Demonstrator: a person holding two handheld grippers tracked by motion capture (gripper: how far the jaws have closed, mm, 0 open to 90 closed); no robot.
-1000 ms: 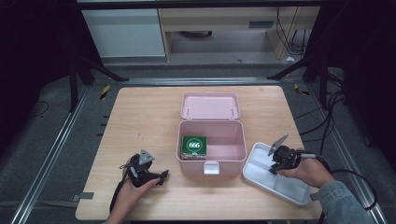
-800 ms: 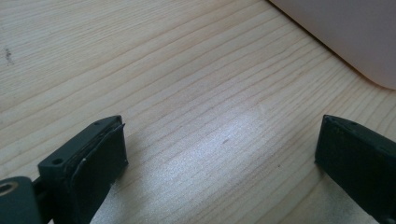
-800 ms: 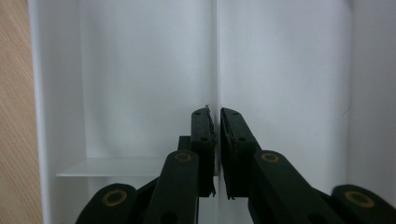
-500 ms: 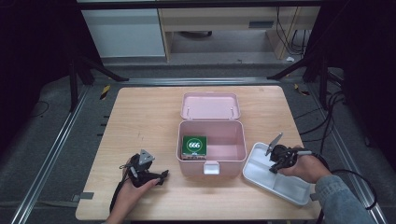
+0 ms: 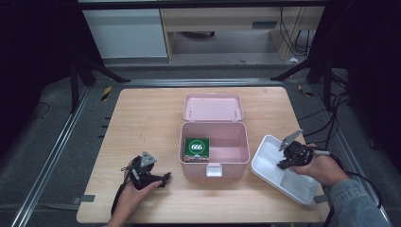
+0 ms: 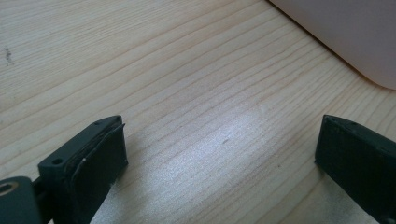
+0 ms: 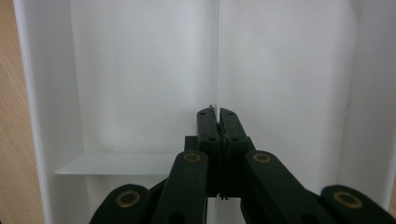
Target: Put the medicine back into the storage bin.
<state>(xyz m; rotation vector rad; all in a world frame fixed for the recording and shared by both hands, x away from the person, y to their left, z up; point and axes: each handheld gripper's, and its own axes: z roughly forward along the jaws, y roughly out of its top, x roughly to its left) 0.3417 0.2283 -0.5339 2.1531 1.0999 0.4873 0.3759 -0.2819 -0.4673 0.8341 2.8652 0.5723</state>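
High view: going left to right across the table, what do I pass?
Left hand-held gripper → green box inside the open pink case → white tray → right hand-held gripper above the tray.

A lab: wooden table [image 5: 142,123] on metal rails [image 5: 52,156], cables [image 5: 331,118], dark surroundings.

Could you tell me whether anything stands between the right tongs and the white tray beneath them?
Nothing visible does: the right tongs, jaws pressed together, hang directly over the white tray, with only its bare compartments and thin divider below.
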